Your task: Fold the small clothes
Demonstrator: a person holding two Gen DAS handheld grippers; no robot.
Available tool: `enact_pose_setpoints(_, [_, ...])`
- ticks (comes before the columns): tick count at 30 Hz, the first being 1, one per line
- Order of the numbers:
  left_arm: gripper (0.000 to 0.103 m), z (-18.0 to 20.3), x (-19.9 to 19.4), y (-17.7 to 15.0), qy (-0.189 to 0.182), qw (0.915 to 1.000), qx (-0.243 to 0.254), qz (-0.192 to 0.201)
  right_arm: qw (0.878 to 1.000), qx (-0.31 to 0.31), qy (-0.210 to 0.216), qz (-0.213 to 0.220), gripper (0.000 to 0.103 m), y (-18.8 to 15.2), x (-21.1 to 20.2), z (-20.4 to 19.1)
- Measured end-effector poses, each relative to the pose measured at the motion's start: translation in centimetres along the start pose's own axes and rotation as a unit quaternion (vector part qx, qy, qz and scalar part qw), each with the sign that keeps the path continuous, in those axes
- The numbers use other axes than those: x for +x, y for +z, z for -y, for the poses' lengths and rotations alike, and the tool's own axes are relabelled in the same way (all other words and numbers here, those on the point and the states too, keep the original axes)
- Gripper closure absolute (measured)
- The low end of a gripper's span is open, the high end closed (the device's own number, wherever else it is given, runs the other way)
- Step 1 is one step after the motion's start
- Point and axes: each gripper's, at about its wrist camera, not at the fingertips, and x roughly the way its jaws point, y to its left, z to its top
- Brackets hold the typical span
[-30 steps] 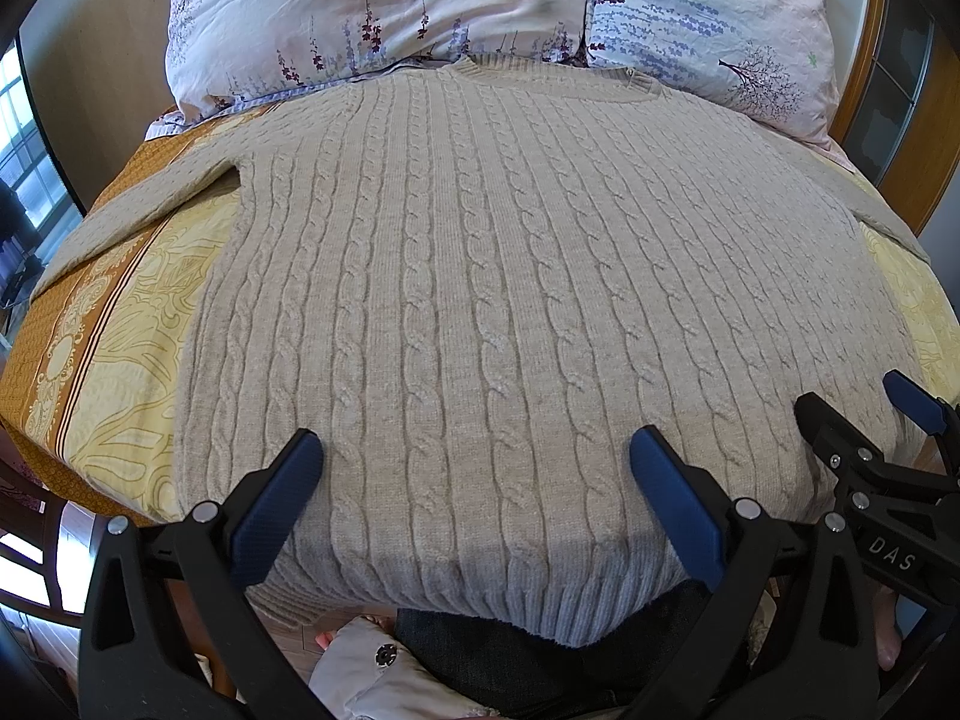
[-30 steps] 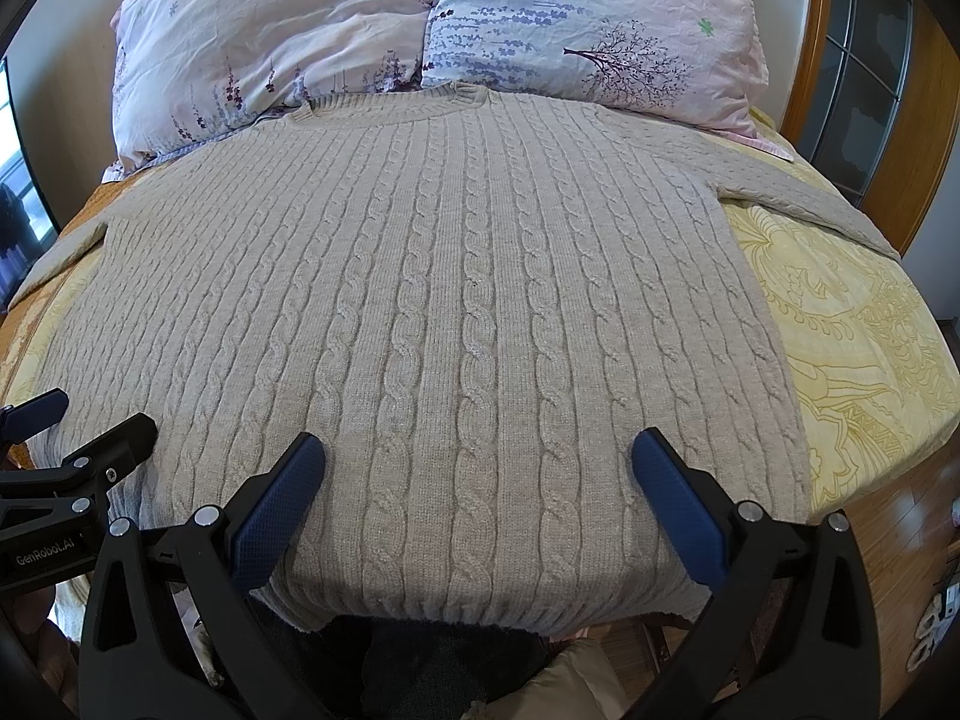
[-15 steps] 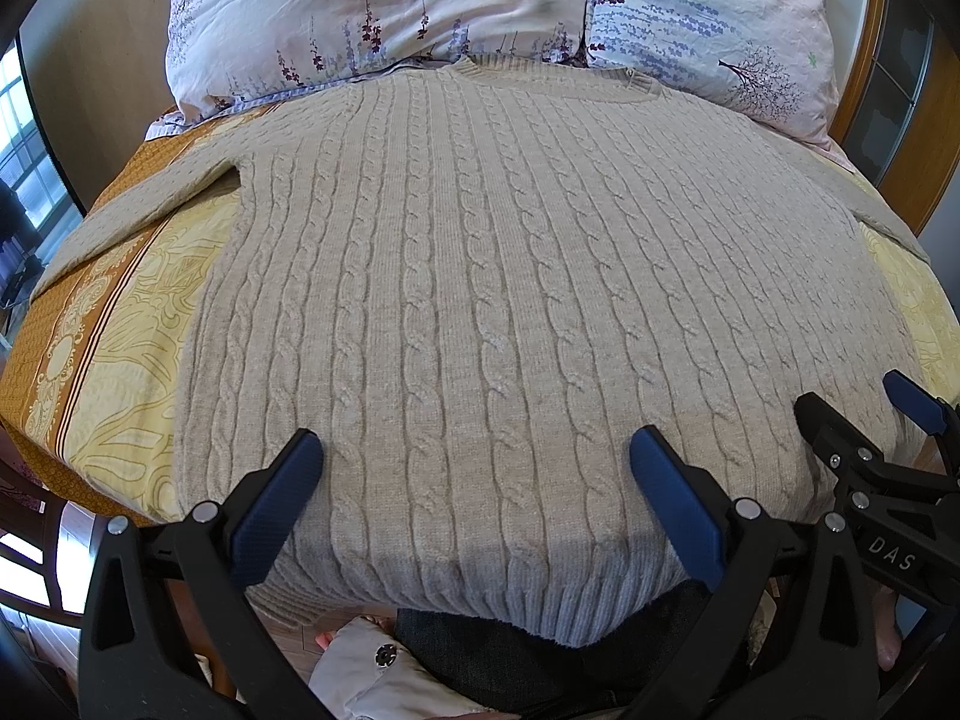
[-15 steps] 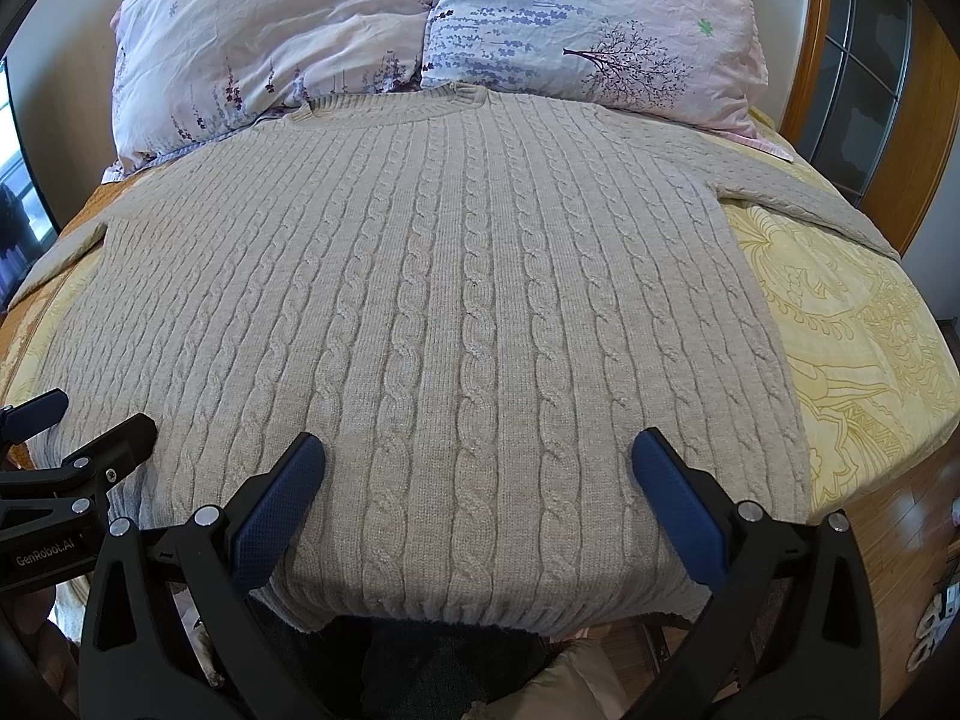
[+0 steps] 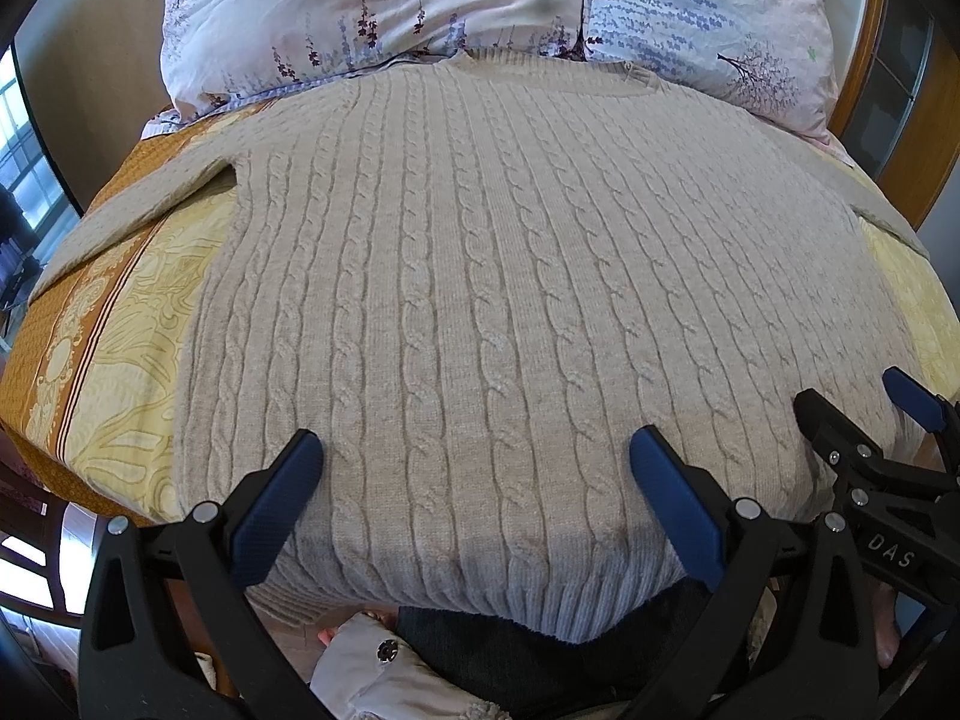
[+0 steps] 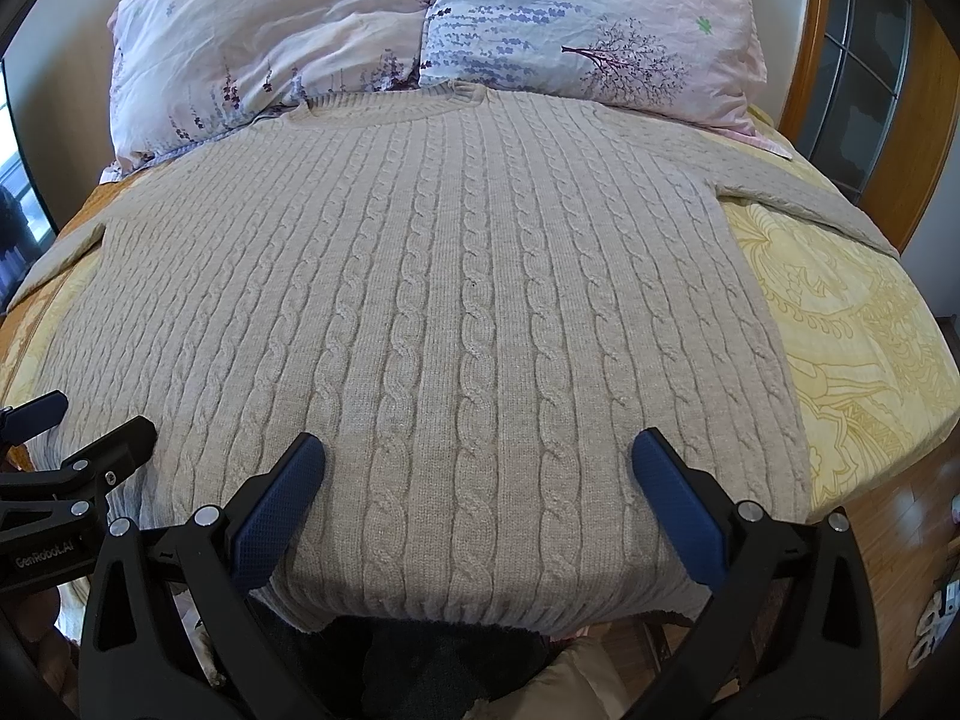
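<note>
A beige cable-knit sweater (image 5: 492,300) lies flat and spread out on the bed, collar toward the pillows, hem at the near edge; it also shows in the right wrist view (image 6: 456,312). Its sleeves stretch out to the left (image 5: 138,204) and right (image 6: 798,192). My left gripper (image 5: 474,462) is open and empty, hovering over the hem on the left half. My right gripper (image 6: 477,462) is open and empty over the hem on the right half. Each gripper shows at the edge of the other's view.
Two floral pillows (image 6: 432,30) lie at the head of the bed. A yellow and orange patterned bedspread (image 6: 852,324) covers the bed. A wooden headboard frame (image 6: 816,60) stands at the right. Wooden floor (image 6: 900,540) lies beyond the bed's right edge.
</note>
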Motion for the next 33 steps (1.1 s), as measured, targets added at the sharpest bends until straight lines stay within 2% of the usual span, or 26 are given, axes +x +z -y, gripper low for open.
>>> enact_pose_setpoints(6, [0.002,0.0,0.2,0.4,-0.001,1.0,0.005,-0.007,1.0,-0.01,0.006,0.004,0.001,0.4,0.3,0.1])
enact_pose_setpoints(13, [0.002,0.2,0.6,1.1,-0.002,0.9997,0.022,-0.005,0.996,-0.051,0.052,0.057,0.001,0.0,0.4,0.6])
enact_pose_setpoints(16, [0.002,0.1,0.9,1.7,-0.007,0.9997,0.024,0.001,0.995,-0.055,0.061,0.057,0.001,0.6,0.5,0.9])
enact_pose_setpoints(18, [0.002,-0.1,1.1,2.2,-0.013,0.9996,0.025,0.009,0.996,-0.04,0.062,0.048,0.001,1.8,0.4,1.9])
enact_pose_setpoints(20, [0.002,-0.3,1.4,3.2,-0.021,0.9994,0.024,0.013,0.996,0.0,0.064,0.059,0.001,3.7,0.2,4.5])
enact_pose_setpoints(23, [0.002,-1.0,1.5,4.9,-0.046,0.9983,0.016,0.033,0.991,0.096,0.066,0.062,0.001,7.1,0.5,10.4])
enact_pose_setpoints(24, [0.002,-1.3,1.5,5.6,-0.057,0.9972,0.013,0.048,0.985,0.142,0.074,0.059,0.002,8.4,0.8,13.2])
enact_pose_setpoints(26, [0.002,-1.5,1.4,6.6,-0.064,0.9957,0.014,0.065,0.974,0.203,0.088,0.056,0.016,9.7,1.5,17.0])
enact_pose_setpoints(29, [0.002,-1.6,1.5,8.3,-0.07,0.9938,0.024,0.083,0.951,0.294,0.086,0.041,0.032,11.2,3.3,22.5])
enact_pose_setpoints(31, [0.002,-1.6,1.6,9.6,-0.069,0.9931,0.031,0.09,0.926,0.364,0.093,0.027,0.038,11.6,4.9,26.2])
enact_pose_setpoints(33, [0.002,-1.7,2.0,10.8,-0.065,0.9934,0.037,0.087,0.911,0.402,0.09,0.019,0.043,11.3,5.8,28.2])
